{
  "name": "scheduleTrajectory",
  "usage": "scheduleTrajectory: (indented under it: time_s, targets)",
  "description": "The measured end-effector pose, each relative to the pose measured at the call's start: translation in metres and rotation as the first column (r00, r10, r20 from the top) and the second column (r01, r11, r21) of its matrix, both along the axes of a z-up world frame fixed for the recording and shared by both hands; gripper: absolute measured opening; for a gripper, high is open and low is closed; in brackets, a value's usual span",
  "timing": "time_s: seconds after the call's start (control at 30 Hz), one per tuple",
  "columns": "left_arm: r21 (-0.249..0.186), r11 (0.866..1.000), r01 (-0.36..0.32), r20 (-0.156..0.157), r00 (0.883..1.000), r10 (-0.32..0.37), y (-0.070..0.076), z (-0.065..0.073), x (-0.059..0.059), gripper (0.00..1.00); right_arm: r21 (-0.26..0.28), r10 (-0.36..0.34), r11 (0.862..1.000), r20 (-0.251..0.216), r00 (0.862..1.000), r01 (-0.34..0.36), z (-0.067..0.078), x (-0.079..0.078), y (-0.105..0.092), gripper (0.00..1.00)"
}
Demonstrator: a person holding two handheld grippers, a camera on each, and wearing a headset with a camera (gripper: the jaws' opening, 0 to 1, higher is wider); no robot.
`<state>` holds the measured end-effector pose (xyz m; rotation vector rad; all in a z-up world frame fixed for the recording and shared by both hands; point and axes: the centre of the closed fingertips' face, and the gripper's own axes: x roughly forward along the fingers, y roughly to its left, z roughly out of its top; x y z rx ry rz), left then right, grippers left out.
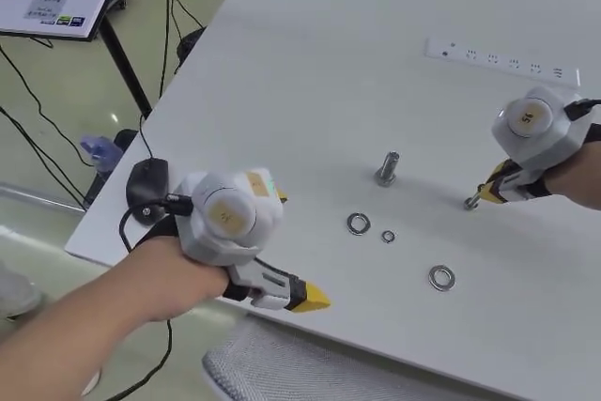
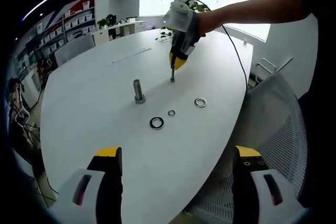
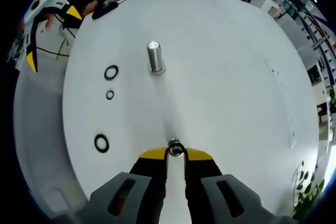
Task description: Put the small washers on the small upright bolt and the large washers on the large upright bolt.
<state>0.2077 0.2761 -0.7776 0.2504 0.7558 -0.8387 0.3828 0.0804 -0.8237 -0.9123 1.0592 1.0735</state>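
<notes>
Mid-right in the head view, the right gripper (image 1: 482,196) clenches the small bolt (image 1: 470,202); lower left, the left gripper (image 2: 177,153) gapes, released.

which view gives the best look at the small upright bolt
The right gripper view: the small bolt stands close up between the right gripper's yellow tips. In the head view it is small and partly behind those tips; the left gripper view shows it far off as a thin pin.
</notes>
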Motion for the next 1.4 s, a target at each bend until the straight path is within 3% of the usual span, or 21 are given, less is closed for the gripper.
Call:
scheduleTrajectory:
  time_s: [1.4]
  targets:
    - [0.015,1.000,-0.027,0.000,1.000,0.027,0.014,0.004,0.003,0.83,-0.039,0.022,0.999,-0.026,0.999,-0.023,-0.035,-0.002,-0.001,0.12]
